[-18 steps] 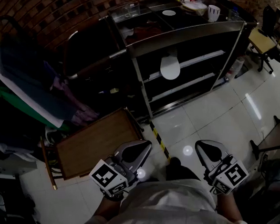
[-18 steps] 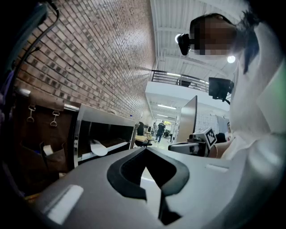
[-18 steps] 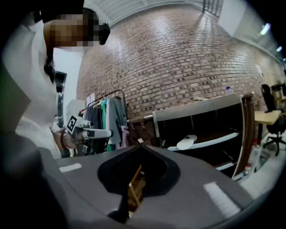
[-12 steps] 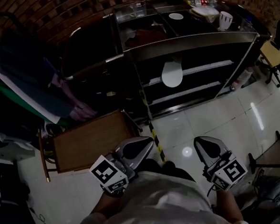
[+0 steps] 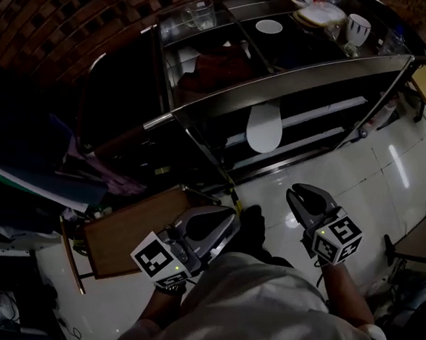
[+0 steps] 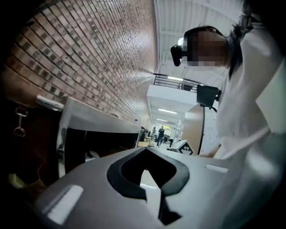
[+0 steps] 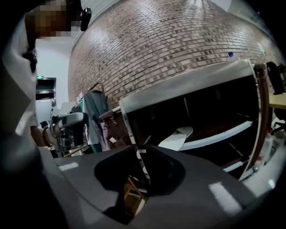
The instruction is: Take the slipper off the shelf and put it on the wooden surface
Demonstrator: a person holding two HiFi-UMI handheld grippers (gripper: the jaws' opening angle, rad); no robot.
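**A:** A brick wall runs across the top left of the head view, above a glossy tiled floor. Where is the slipper?

**B:** The white slipper lies on a middle level of the dark metal shelf, just right of centre in the upper half. Its end overhangs the front rail. Neither tool touches it.

**A:** And the wooden surface?

**B:** It is at lower left, bare, well apart from the slipper and just beside the left gripper.

**A:** How do the tools stand?

**B:** The left gripper's tips meet, clenched on nothing. The right gripper, at lower right, holds nothing. Its own view suggests a narrow slit between the tips, with the slipper ahead on the shelf.
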